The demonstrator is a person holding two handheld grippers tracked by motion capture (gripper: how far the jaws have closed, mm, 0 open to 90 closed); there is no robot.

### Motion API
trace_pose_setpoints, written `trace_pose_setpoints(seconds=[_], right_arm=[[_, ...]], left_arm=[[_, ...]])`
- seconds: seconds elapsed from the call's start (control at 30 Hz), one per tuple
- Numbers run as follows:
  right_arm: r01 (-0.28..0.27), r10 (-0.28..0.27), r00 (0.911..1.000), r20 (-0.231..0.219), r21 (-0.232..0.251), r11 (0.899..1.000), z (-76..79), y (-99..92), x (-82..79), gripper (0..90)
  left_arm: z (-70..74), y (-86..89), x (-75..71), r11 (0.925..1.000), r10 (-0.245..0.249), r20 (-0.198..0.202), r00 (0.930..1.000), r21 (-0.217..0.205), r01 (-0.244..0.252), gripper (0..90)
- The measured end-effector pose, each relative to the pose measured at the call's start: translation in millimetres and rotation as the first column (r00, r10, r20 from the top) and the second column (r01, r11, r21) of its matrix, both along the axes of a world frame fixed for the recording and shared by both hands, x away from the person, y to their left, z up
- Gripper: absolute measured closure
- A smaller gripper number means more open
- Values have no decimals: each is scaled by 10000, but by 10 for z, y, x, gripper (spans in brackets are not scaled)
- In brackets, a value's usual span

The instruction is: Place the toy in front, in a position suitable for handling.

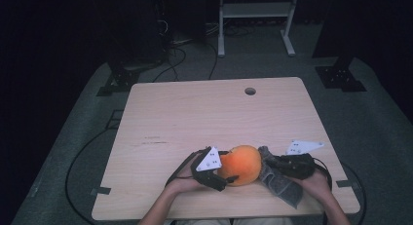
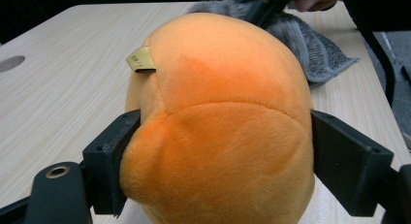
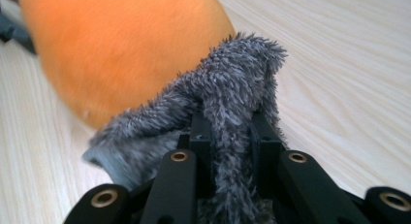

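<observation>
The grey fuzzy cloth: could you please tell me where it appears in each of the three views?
High view: the grey fuzzy cloth lies right of the orange plush, near the table's front edge.
Left gripper view: upper right, behind the plush.
Right gripper view: centre, pinched in the right gripper.
Shared landmark: the orange plush.

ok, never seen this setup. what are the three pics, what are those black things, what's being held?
No robot here: a person holds a hand-held gripper in each hand, each with two black jaws and its own camera. The high view looks down on a wooden table. The left hand-held gripper has its jaws on either side of an orange plush toy; its own view shows the plush between them, pads against its sides. The right hand-held gripper is clamped on a grey fuzzy cloth; its own view shows the cloth pinched between the jaws, the plush just behind.
</observation>
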State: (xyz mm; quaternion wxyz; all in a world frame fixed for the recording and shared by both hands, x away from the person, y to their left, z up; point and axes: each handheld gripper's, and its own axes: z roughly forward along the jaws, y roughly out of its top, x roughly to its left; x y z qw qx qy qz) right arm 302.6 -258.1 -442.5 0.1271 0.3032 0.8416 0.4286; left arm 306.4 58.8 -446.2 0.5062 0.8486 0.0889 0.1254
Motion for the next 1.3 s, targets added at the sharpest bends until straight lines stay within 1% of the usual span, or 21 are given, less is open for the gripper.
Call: trace_pose_setpoints(seconds=[0.1, 0.17, 0.23, 0.3, 0.33, 0.4, 0.43, 0.5, 0.57, 0.6, 0.63, 0.67, 0.73, 0.8, 0.9, 0.97, 1.03, 1.1, 1.17, 1.2, 1.3], right_arm=[[-275, 253, 9981, 560, 386, 9989, 116, 0, -98, 756], [-495, 426, 9926, 1141, 585, 9971, 228, 87, -145, 756], [-771, 693, 9898, 1248, 592, 9953, 244, 168, -152, 756], [-797, 754, 9911, 1097, 350, 9962, 177, 218, -133, 756], [-743, 697, 9924, 1017, 415, 9964, 150, 202, -119, 756], [-337, 355, 9947, 961, -203, 9992, 154, 170, -119, 756], [-222, 251, 9936, 1105, -279, 9994, 177, 154, -143, 756], [-501, 465, 9878, 1489, 208, 9985, 278, 185, -218, 756], [-991, 888, 9781, 1880, 456, 9940, 363, 270, -268, 755], [-1148, 1060, 9752, 1941, 348, 9928, 376, 328, -277, 755], [-1175, 1167, 9737, 1958, -76, 9930, 346, 393, -268, 756], [-1137, 1164, 9738, 1955, -250, 9932, 311, 412, -258, 756], [-936, 928, 9781, 1861, -46, 9956, 237, 394, -222, 757], [-810, 769, 9813, 1767, 165, 9966, 214, 342, -200, 757], [-635, 625, 9838, 1679, 7, 9980, 183, 270, -176, 756], [-331, 372, 9872, 1551, -292, 9990, 156, 194, -151, 756], [-72, 102, 9884, 1512, -202, 9998, 189, 124, -166, 757], [-326, 257, 9813, 1909, 328, 9989, 306, 137, -238, 756], [-1228, 982, 9694, 2249, 980, 9876, 433, 234, -306, 756], [-1409, 1152, 9660, 2315, 974, 9852, 448, 281, -317, 756], [-1433, 1385, 9630, 2313, 42, 9897, 359, 412, -286, 757]], left_arm=[[-14, -26, 2, 9999, -125, 38, 9999, -77, 126, 177], [-14, -43, 2, 9999, -100, 84, 9999, -39, 100, 178], [-8, -49, -8, 10000, -35, 88, 10000, 17, 35, 178], [-2, -55, -16, 9999, 121, 144, 9998, 94, -123, 179], [7, -65, -14, 9997, 218, 129, 9997, 104, -219, 178], [39, -94, -8, 9985, 540, -43, 9985, 77, -539, 174], [45, -107, -9, 9984, 568, -22, 9984, 64, -568, 174], [60, -151, -18, 9983, 564, 47, 9984, 128, -565, 178], [77, -188, -27, 9984, 502, 149, 9986, 251, -506, 178], [84, -193, -27, 9983, 523, 100, 9986, 252, -525, 175], [88, -184, -20, 9981, 577, -49, 9983, 229, -576, 143], [94, -159, 1, 9977, 659, -317, 9973, 145, -655, 112], [85, -103, 41, 9951, 971, -941, 9908, -68, -982, 84], [49, -85, 79, 9948, 1014, -1462, 9841, 32, -1020, 89], [13, -93, 77, 9943, 1004, -1404, 9850, -208, -1043, 211], [28, -98, 71, 9923, 1144, -1382, 9838, -310, -1198, 243], [59, -104, 60, 9901, 1232, -1421, 9822, -492, -1313, 265], [79, -127, 55, 9894, 1230, -1384, 9827, -599, -1322, 281], [85, -168, 45, 9896, 1154, -1437, 9829, -690, -1263, 287], [83, -178, 43, 9921, 997, -1375, 9855, -617, -1089, 286], [44, -165, 43, 9952, 911, -1463, 9850, -234, -955, 177]])
